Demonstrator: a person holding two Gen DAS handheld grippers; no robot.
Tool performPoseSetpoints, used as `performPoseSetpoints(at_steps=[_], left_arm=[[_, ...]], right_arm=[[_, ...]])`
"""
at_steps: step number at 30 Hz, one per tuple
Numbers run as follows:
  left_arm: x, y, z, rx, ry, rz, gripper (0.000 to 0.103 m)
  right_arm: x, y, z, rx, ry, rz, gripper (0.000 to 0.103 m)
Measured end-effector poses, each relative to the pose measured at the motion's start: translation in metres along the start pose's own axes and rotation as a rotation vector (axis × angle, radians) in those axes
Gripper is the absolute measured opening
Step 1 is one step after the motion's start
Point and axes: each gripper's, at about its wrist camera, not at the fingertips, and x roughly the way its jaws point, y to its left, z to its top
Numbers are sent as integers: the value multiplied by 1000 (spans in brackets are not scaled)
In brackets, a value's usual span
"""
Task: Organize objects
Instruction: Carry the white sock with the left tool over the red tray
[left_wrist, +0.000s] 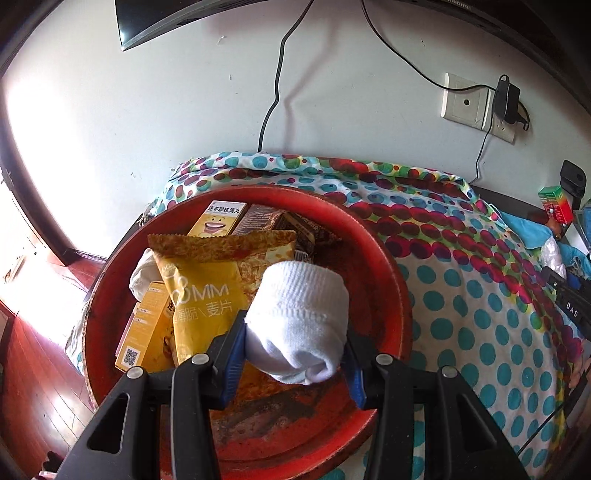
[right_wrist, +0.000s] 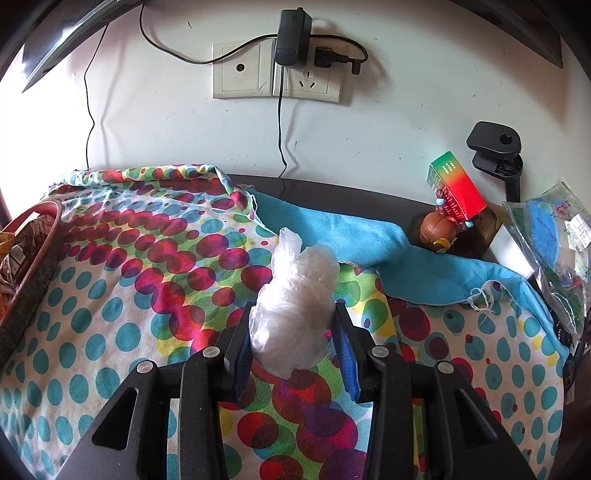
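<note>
Socks first: in the left wrist view your left hand-held gripper (left_wrist: 295, 328) is clamped on a rolled white sock (left_wrist: 299, 317), held directly over the red basin (left_wrist: 388, 273). The roll's long axis runs forward along the fingers, folded end nearest you, and the basin floor lies straight below it. A yellow snack bag (left_wrist: 210, 295), yellow boxes (left_wrist: 147, 332) and a brown packet (left_wrist: 273, 221) already fill the basin's left and far side, so the bare patch under the sock looks like the natural landing spot.

In the right wrist view your right hand-held gripper (right_wrist: 293, 332) is closed around a crumpled clear plastic bag (right_wrist: 295, 302), just above the spotted cloth (right_wrist: 129, 277) on the desk. The bag stands tall, its long axis pointing away from you toward the wall. The basin's rim shows at far left, well apart, so the left hand is nearer to it.
</note>
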Motion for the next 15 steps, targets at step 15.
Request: performPoseSetpoints(at_steps=[15], left_arm=[[18, 52, -13, -127, 40, 44, 46]], right_arm=[[1, 2, 0, -12, 6, -7, 37]])
